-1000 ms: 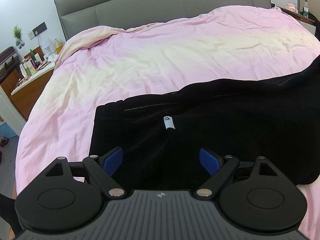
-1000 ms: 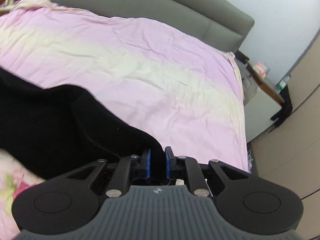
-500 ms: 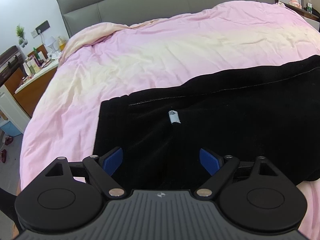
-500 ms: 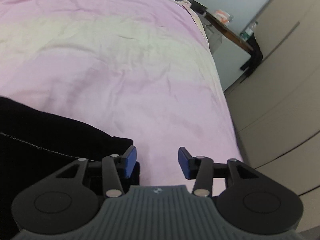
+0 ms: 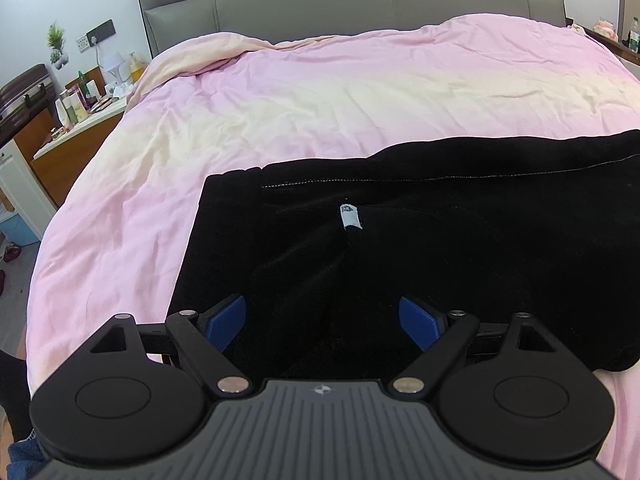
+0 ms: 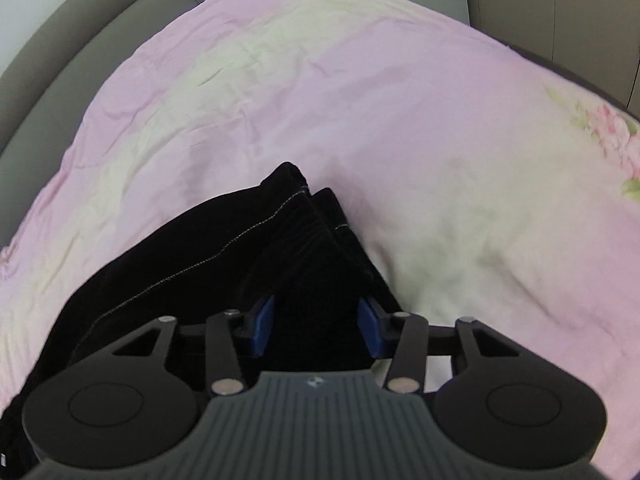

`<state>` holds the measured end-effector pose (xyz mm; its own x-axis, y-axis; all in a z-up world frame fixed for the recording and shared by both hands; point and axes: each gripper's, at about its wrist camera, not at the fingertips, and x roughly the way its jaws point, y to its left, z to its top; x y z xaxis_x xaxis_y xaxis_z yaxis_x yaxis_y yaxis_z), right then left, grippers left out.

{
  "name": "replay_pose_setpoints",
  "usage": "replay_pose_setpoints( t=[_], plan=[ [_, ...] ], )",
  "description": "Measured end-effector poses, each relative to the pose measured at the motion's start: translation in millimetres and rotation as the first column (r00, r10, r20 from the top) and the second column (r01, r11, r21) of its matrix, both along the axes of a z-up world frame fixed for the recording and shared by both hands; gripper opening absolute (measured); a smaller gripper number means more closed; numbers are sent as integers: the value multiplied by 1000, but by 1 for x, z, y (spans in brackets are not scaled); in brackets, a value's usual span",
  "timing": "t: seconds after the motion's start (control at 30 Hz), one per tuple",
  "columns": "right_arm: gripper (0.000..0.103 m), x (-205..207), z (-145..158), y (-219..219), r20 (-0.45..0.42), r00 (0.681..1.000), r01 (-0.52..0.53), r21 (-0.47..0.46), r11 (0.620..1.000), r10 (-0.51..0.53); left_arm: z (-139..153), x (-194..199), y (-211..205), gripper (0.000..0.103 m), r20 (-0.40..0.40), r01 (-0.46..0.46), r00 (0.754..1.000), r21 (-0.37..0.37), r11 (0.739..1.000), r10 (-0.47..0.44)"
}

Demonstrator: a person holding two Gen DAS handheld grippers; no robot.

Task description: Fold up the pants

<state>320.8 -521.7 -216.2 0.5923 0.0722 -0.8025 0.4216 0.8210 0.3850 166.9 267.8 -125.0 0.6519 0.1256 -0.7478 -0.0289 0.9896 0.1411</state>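
Black pants point(image 5: 420, 248) lie flat across the pink bed cover, waistband end to the left, a small white label point(image 5: 350, 216) showing near the middle. My left gripper point(image 5: 322, 322) is open and hovers over the near edge of the pants, holding nothing. In the right wrist view the pants' leg end point(image 6: 304, 240) lies bunched, with light stitching along a seam. My right gripper point(image 6: 316, 326) is open, and its blue pads point(image 6: 264, 324) stand on either side of the bunched black cloth without pinching it.
The pink and cream duvet point(image 5: 320, 100) covers the whole bed. A grey padded headboard point(image 5: 360, 8) is at the back. A bedside counter with bottles point(image 5: 76, 108) stands at the left. Wardrobe doors point(image 6: 560, 8) stand past the bed's right side.
My right gripper let go of the pants' leg end, opened, swung around, and now straddles the bunched cloth. The pants settled flat. My left gripper stayed open and pulled back slightly.
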Motion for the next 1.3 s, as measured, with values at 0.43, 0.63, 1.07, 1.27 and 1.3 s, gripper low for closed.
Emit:
replay_pose_setpoints(
  t=[0.43, 0.63, 1.07, 1.27, 1.3],
  plan=[
    [8, -19, 68, 26, 305, 952, 11, 60, 998, -29, 6, -12, 12, 101, 4, -42, 999, 4, 999, 42],
    [7, -26, 81, -16, 268, 952, 116, 139, 984, -150, 4, -17, 28, 101, 8, -110, 994, -66, 992, 111],
    [53, -47, -29, -11, 78, 945, 293, 238, 926, -319, -19, -40, 93, 101, -98, -357, 931, -439, 824, 352],
    [55, -65, -56, -2, 43, 933, 313, 400, 862, -358, -44, -29, 97, 103, -138, -424, 887, -620, 660, 441],
    [58, -61, -61, -2, 33, 934, 310, 423, 851, -357, -50, -26, 99, 103, -149, -451, 869, -634, 629, 472]
  ],
)
